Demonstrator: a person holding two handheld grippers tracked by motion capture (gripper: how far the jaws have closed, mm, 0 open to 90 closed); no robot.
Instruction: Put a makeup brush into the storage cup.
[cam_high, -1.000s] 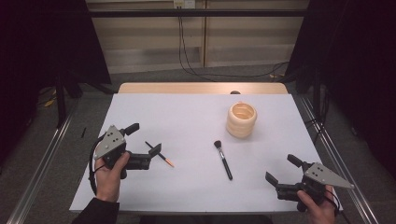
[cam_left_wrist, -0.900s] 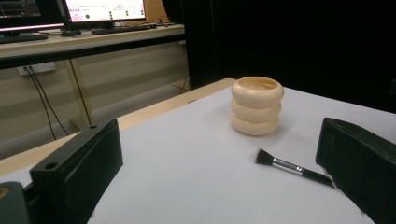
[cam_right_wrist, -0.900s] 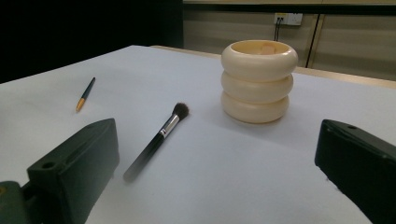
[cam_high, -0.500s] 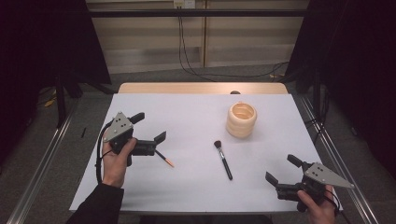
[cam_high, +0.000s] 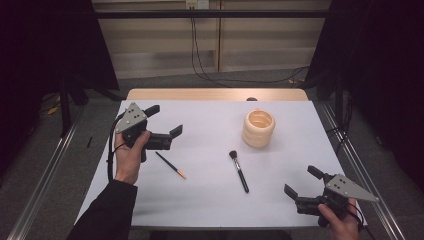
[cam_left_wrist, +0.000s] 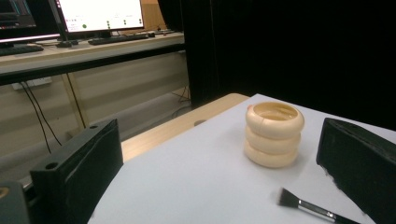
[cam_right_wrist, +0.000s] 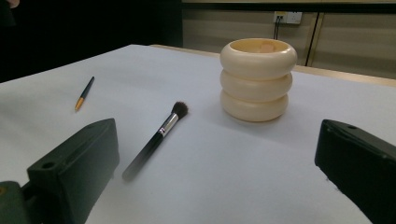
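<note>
High view: left tool (cam_high: 165, 125) held above the desk (cam_high: 210, 200), jaws wide, empty, just above the thin pencil (cam_high: 170, 165). Right tool (cam_high: 305, 184) at the near right corner, jaws wide, empty. Brush (cam_high: 238, 170) lies mid-desk, near the cream ringed holder (cam_high: 259, 128).

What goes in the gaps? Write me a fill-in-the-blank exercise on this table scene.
1. The cream holder is shaped like ____ stacked rings.
2. The black-handled makeup brush lies on the white table between the holder and the thin black ____ with the orange tip.
3. Both the left gripper and the right gripper have jaws that are ____, holding nothing.

Missing words: three; pencil; open
</note>
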